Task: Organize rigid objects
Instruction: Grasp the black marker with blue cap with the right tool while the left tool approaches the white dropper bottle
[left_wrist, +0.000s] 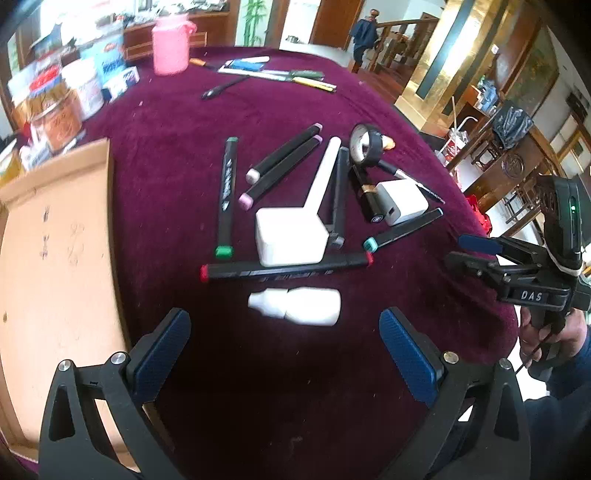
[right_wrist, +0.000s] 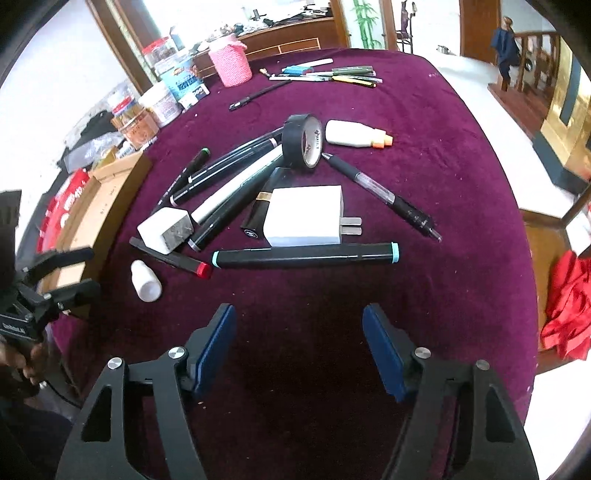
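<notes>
A jumble of rigid items lies on the maroon tablecloth (left_wrist: 177, 122): several black markers, a red-capped marker (left_wrist: 284, 268), a teal-capped marker (right_wrist: 306, 254), two white chargers (right_wrist: 306, 216) (left_wrist: 290, 236), a black tape roll (right_wrist: 303, 142), a clear pen (right_wrist: 384, 194) and a small white bottle (left_wrist: 295, 306). My left gripper (left_wrist: 284, 347) is open and empty, hovering just short of the bottle. My right gripper (right_wrist: 300, 343) is open too, with nothing between its pads, a little short of the teal-capped marker. It also shows at the right edge of the left wrist view, right gripper (left_wrist: 461, 253).
An open cardboard box (left_wrist: 55, 277) stands at the table's left. Jars, packets and a pink knitted basket (right_wrist: 231, 62) crowd the far left, with more pens (right_wrist: 332, 74) at the far edge. A red cloth (right_wrist: 565, 314) lies off the table to the right.
</notes>
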